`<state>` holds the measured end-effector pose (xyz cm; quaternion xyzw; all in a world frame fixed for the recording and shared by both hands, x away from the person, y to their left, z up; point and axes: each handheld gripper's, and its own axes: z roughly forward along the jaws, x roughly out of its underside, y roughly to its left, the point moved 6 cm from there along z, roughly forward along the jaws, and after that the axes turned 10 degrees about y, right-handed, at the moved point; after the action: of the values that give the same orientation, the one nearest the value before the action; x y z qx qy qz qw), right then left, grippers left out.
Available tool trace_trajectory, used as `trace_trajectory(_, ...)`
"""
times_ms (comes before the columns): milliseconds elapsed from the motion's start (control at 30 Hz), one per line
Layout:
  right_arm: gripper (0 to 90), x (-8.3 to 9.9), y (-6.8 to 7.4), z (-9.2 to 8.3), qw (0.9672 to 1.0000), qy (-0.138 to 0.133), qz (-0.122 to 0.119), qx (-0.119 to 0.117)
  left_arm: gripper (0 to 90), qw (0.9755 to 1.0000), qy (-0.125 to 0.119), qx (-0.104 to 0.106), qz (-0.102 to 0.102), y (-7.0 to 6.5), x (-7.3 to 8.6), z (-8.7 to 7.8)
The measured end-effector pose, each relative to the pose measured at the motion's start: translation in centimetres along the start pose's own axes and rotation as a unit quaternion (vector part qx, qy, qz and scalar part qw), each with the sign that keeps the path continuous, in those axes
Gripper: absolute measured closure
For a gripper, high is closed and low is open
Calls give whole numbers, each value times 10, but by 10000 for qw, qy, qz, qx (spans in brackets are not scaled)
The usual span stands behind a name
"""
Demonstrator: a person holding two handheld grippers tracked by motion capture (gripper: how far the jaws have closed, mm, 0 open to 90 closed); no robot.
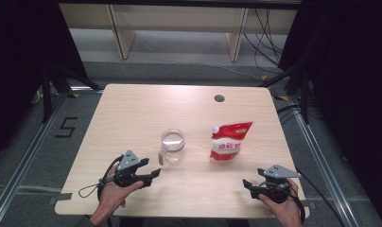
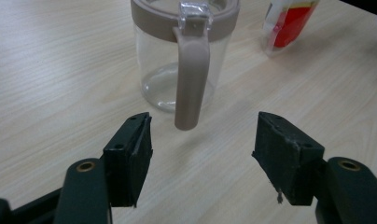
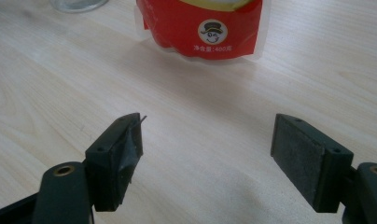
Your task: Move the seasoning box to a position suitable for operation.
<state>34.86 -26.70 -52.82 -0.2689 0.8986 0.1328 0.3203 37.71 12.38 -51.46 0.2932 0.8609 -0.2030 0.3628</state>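
A clear glass jar [image 1: 173,145] with a taupe rim and a taupe handle [image 2: 191,79] stands mid-table. Its handle faces my left gripper [image 1: 152,175], which is open just short of it, nothing between the jaws. In the left gripper view the handle hangs a little beyond the gripper [image 2: 203,154], in line with the gap between its jaws. A red and white spouted pouch [image 1: 228,140] stands right of the jar. My right gripper [image 1: 248,185] rests open near the front right edge, pointing at the pouch [image 3: 203,25], which is well clear of its jaws.
The light wooden table [image 1: 132,109] has a round cable hole [image 1: 219,98] near its far edge. Dark curtains flank both sides, and a metal floor frame runs around the table. Cables trail from both grippers.
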Motion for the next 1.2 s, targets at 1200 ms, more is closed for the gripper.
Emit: trace_trajectory(1200,265,-2,1,1,9999,-101,-18,-1,723,9992,-23,-102,379,2,-28,34)
